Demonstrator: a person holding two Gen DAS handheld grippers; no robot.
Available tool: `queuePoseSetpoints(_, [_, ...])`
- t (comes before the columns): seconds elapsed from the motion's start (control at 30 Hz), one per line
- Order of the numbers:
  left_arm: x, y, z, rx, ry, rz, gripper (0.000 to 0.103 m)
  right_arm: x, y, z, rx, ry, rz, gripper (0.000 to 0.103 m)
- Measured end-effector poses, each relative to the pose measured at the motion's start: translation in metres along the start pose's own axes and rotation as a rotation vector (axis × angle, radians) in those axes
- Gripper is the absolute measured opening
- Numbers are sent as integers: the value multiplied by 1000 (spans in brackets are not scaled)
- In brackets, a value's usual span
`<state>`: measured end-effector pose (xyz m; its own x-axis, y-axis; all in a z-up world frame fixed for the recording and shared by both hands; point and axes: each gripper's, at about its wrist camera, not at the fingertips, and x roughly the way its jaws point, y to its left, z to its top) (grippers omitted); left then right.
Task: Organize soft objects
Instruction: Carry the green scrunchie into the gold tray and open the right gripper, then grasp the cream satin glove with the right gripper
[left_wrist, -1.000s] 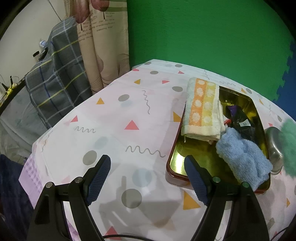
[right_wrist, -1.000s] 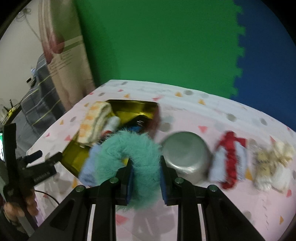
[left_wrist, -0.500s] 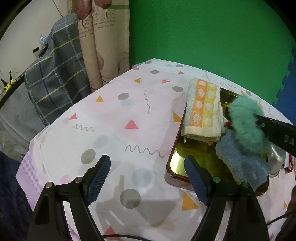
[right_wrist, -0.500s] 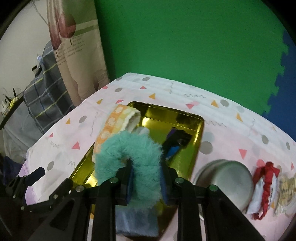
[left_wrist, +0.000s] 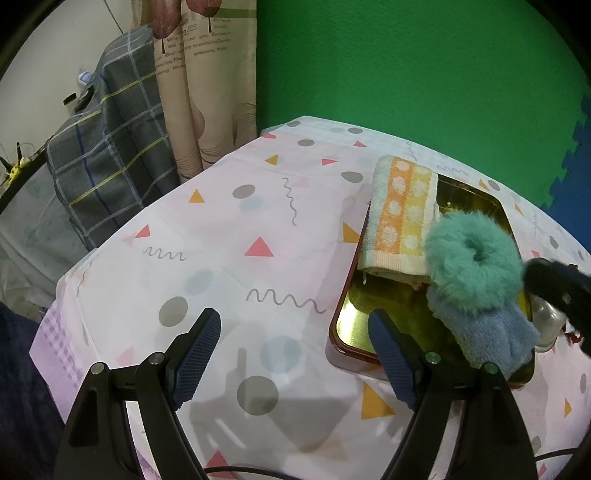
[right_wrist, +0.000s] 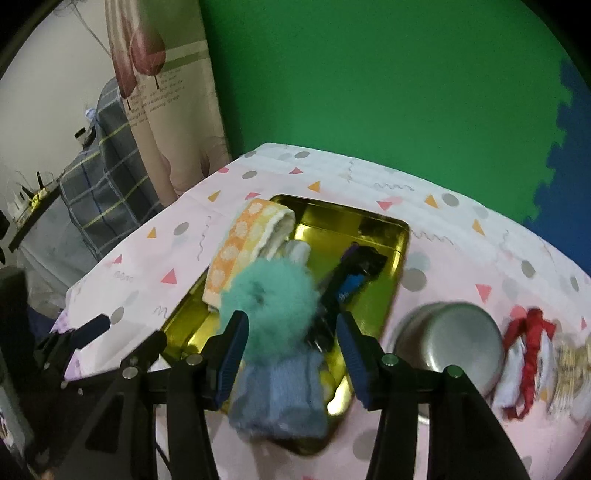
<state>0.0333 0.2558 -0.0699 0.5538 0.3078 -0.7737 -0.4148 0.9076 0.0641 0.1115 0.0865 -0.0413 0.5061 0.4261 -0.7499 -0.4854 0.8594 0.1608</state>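
One teal fluffy scrunchie (right_wrist: 271, 301) lies in the gold tray (right_wrist: 388, 236), atop the blue cloth (right_wrist: 280, 391), straight ahead between the right hand-held gripper (right_wrist: 291, 354) whose jaws have just been opening clear of it; the left hand-held gripper (left_wrist: 295, 356) gapes wide, empty, farther off over the counter (left_wrist: 221, 258).
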Motion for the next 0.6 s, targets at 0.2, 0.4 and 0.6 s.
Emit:
queuePoseSetpoints(0.2, [-1,-3,-2,10,-9,11,79,-26,-29,-31,37,-14,-61,51])
queuePoseSetpoints(0.4, [-2,-5,-3,25,-14,19,80,-57,-92,-62,127,-32,-173,51])
queuePoseSetpoints(0.6, [-4,-9,-4,49,-19,23,80,-88,-166,-88,249,-51,-314,51])
